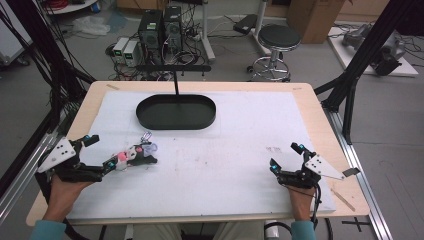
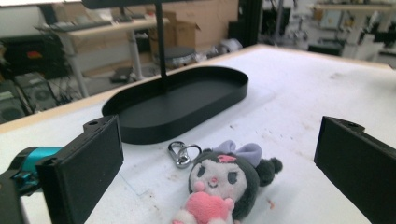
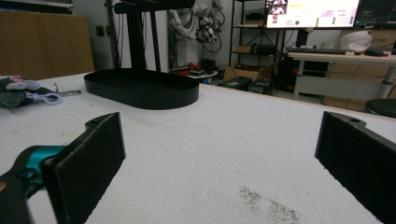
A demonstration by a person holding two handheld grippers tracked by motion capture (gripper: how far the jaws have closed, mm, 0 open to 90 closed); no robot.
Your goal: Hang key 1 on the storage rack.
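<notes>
Plush (image 2: 224,184) lies on the white mat (image 1: 235,150), low and centre in the left gripper view, between the wide-open jaws of the left gripper (image 2: 219,172) and not touched by either. It is a small dark figure with a lilac bow and a pink heart, and its metal clasp (image 2: 183,153) lies just beyond the head. In the high view the plush (image 1: 134,155) sits at the lower left of the frame, just ahead of the left gripper (image 1: 100,152). The right gripper (image 1: 287,156) rests at the lower right, jaws open and empty, well apart from the plush. Judged step: approach before the grasp. The next move likely calls for advancing the left gripper until the pads flank the body, then closing. Farther off, in the upper centre, stands the black tray (image 1: 176,112) with its post (image 1: 175,82), a probable destination.
</notes>
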